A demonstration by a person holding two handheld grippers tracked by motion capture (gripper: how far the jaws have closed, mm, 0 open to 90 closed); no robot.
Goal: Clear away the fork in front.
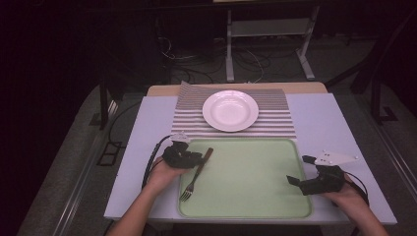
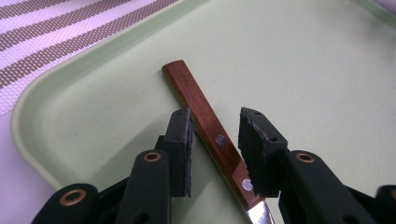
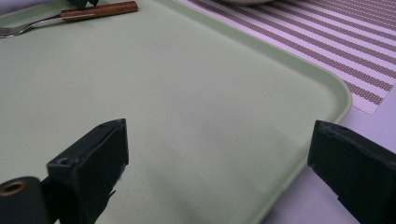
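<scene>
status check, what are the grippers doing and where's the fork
Left gripper open, jaws either side of the fork handle. Right gripper open, holding nothing, at the tray edge. Fork flat on tray. Nothing blocking.

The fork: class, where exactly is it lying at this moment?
The fork lies on the left part of the green tray in the high view, its wooden handle between the open jaws of the left tongs, the white plate beyond.
</scene>
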